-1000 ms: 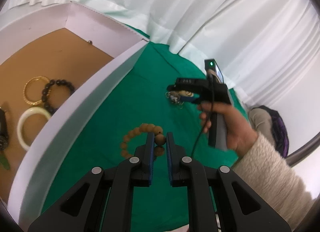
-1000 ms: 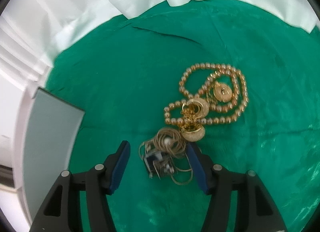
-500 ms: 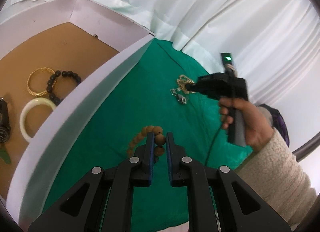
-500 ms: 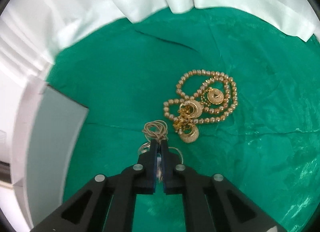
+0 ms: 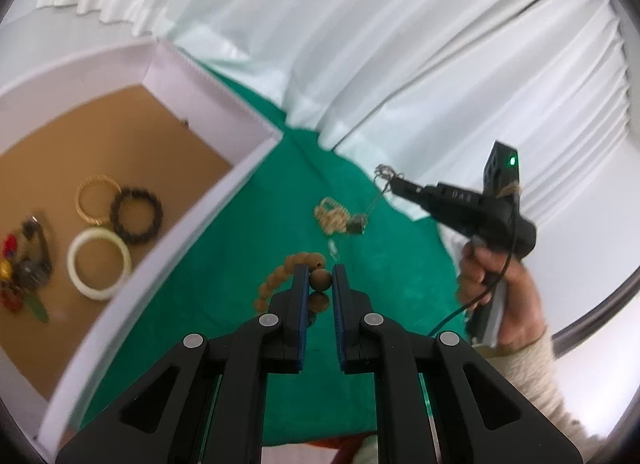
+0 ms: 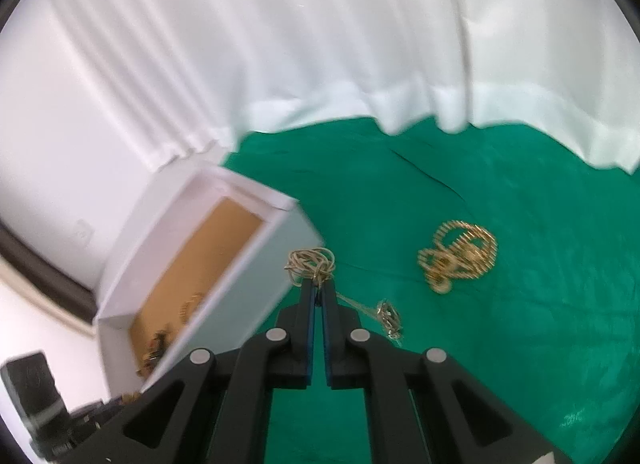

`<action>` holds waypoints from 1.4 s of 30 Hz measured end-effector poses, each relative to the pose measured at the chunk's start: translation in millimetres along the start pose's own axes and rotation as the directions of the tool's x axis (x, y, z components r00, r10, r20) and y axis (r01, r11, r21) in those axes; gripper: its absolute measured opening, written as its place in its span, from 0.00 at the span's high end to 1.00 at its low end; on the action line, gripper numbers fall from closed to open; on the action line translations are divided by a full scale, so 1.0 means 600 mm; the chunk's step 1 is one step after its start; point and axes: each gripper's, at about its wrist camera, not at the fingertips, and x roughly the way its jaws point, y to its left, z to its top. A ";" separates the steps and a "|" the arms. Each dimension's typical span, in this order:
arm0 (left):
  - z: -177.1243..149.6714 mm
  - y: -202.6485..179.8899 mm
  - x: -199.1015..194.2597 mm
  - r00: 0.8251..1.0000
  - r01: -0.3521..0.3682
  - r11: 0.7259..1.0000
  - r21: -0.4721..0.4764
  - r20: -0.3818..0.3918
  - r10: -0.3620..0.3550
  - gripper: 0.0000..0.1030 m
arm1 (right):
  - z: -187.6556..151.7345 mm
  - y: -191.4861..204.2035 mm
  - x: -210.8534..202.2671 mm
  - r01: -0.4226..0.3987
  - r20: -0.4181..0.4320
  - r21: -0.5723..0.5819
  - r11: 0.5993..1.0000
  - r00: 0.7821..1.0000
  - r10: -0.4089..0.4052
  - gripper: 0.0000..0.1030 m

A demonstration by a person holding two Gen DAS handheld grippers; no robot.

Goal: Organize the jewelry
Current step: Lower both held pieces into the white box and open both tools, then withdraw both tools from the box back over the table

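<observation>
Box, at nine o'clock in my left wrist view: the white box [image 5: 224,199] with a brown floor already holds a gold bangle [image 5: 97,199], a black bead bracelet [image 5: 136,211], a white bangle [image 5: 99,264] and a blurred cluster of coloured pieces [image 5: 24,264] at its left end. I count these as sorted.

Left gripper, at six o'clock: my left gripper [image 5: 321,282] is clamped on one bead of the wooden bead bracelet [image 5: 280,280], whose loop trails off to ten o'clock of the jaws over the green cloth [image 5: 224,304]. I judge it still has to reach the box.

Cloth centre, at twelve o'clock of my left jaws: the gold bead necklace pile [image 6: 460,256] lies loose on the cloth, untouched.

Right gripper, at three o'clock: my right gripper [image 6: 319,292], held in a hand [image 5: 496,296], has its jaws pressed together on a thin tangled chain [image 6: 312,264]; its pendant [image 6: 390,318] dangles clear of the cloth.

Progress: I judge roughly half done. Two pieces are in my grip and not yet placed, and the gold pile remains.
</observation>
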 end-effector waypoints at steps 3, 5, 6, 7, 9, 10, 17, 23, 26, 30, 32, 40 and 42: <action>0.023 -0.006 -0.051 0.999 0.021 1.000 -0.013 0.036 -0.020 0.91 | 0.017 0.050 -0.027 -0.047 0.027 -0.054 0.997 0.998 0.049 0.97; 0.039 -0.008 -0.082 0.998 0.028 0.999 -0.022 0.059 -0.026 0.91 | 0.026 0.085 -0.046 -0.084 0.047 -0.087 0.993 0.995 0.088 0.97; 0.048 -0.007 -0.098 0.997 0.026 0.999 -0.024 0.073 -0.025 0.91 | 0.031 0.103 -0.055 -0.106 0.056 -0.101 0.989 0.992 0.112 0.97; 0.061 -0.006 -0.120 0.996 0.020 0.999 -0.027 0.093 -0.018 0.91 | 0.039 0.126 -0.063 -0.134 0.066 -0.119 0.984 0.988 0.143 0.97; 0.078 -0.001 -0.145 0.993 -0.001 1.000 -0.026 0.121 0.005 0.91 | 0.056 0.172 -0.072 -0.174 0.070 -0.159 0.972 0.980 0.187 0.97; 0.088 0.003 -0.157 0.990 -0.026 0.999 -0.023 0.139 0.029 0.91 | 0.062 0.188 -0.071 -0.186 0.070 -0.171 0.968 0.977 0.200 0.97; 0.152 0.085 -0.173 0.963 -0.195 0.979 -0.062 0.176 0.203 0.91 | 0.117 0.305 -0.001 -0.243 0.023 -0.259 0.935 0.966 0.258 0.97; 0.186 0.191 -0.110 0.938 -0.313 0.942 -0.119 0.119 0.327 0.91 | 0.119 0.350 0.112 -0.268 -0.063 -0.288 0.919 0.963 0.261 0.97; 0.196 0.244 -0.066 0.923 -0.362 0.920 -0.149 0.077 0.376 0.91 | 0.108 0.359 0.181 -0.258 -0.102 -0.303 0.917 0.966 0.238 0.97; 0.199 0.305 -0.007 0.912 -0.404 0.896 -0.187 0.000 0.411 0.91 | 0.079 0.351 0.295 -0.204 -0.175 -0.320 0.925 0.972 0.154 0.97; 0.199 0.328 0.021 0.898 -0.437 0.880 -0.187 -0.041 0.437 0.90 | 0.066 0.341 0.335 -0.176 -0.206 -0.320 0.931 0.972 0.113 0.94; 0.176 0.345 0.035 0.834 -0.551 0.819 -0.159 -0.066 0.548 0.46 | 0.049 0.290 0.327 -0.169 -0.181 -0.247 0.954 0.975 0.126 0.38; 0.169 0.330 0.022 0.837 -0.545 0.823 -0.160 -0.051 0.544 0.40 | 0.042 0.275 0.290 -0.163 -0.137 -0.248 0.955 0.982 0.132 0.38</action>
